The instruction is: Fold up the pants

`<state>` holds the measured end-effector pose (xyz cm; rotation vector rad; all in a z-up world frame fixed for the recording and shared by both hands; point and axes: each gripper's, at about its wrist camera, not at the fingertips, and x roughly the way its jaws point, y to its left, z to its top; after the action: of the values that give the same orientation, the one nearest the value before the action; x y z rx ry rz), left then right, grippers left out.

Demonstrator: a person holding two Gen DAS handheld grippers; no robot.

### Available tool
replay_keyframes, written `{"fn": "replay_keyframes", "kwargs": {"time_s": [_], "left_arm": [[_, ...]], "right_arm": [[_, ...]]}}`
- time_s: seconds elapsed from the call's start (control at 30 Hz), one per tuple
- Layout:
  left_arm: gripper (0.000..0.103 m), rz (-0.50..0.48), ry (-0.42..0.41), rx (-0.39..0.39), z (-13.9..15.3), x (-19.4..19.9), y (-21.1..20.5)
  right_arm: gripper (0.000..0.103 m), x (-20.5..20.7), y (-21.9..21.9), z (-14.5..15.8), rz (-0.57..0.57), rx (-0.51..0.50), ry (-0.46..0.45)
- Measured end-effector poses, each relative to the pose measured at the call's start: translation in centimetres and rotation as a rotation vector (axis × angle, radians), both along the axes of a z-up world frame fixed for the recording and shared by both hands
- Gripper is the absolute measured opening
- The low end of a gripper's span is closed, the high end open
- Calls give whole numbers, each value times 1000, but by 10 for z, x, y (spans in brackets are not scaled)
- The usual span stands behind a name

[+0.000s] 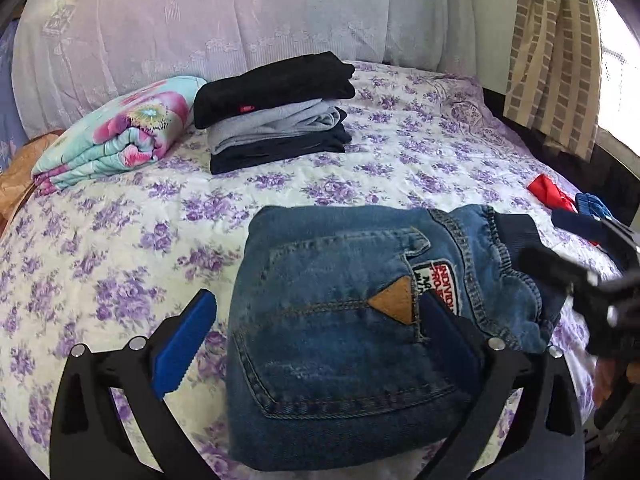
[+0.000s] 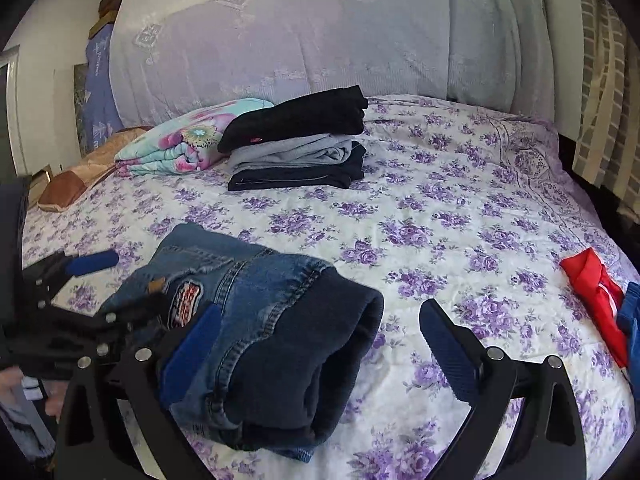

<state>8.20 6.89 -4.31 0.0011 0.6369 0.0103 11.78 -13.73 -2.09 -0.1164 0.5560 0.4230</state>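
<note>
Blue denim jeans [image 1: 340, 340] are seen at lower centre; the bedspread [image 1: 120, 248] is patterned white with purple flowers.

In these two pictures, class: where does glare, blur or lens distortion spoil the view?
Left wrist view: window blown out white, right gripper smeared, bed edges bowed by fisheye. Right wrist view: softer light, left gripper blurred, jeans fairly sharp.

- A home bedroom: a wide bed under a white quilted bedspread printed with purple flowers [image 1: 120, 264].
- A rolled turquoise-and-pink floral blanket [image 1: 120, 132] lies by a stack of folded dark and grey clothes [image 1: 276, 112].
- A beige brick-patterned curtain [image 1: 556, 52] hangs at a bright window.
</note>
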Motion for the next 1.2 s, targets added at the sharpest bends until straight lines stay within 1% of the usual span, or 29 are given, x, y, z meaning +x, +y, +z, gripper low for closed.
{"fn": "replay_keyframes", "kwargs": {"time_s": [0.13, 0.23, 0.33, 0.53, 0.67, 0.8, 0.93, 1.0, 1.2], "left_arm": [[99, 12, -36, 19, 9, 0, -1], [99, 17, -67, 6, 18, -2, -2], [99, 29, -76, 32, 21, 0, -2], [99, 62, -59, 51, 19, 14, 4], [99, 76, -38, 42, 14, 22, 8], [99, 77, -17, 42, 5, 28, 10], [99, 72, 19, 25, -5, 33, 12], [99, 70, 32, 26, -9, 36, 12], [99, 73, 43, 18, -14, 38, 14]], "right_arm": [[99, -12, -6, -5, -10, 6, 3], [99, -15, -10, -7, -15, 15, 17], [99, -15, -9, -7, -16, 11, 14], [99, -15, -4, -5, 0, 0, 5], [99, -14, 0, -6, 3, -15, 1], [100, -2, 3, -25, 0, -61, 66], [100, 4, -5, -41, 25, -8, 137], [100, 6, -8, -45, 34, 18, 159], [100, 9, -10, -49, 45, 45, 175]]}}
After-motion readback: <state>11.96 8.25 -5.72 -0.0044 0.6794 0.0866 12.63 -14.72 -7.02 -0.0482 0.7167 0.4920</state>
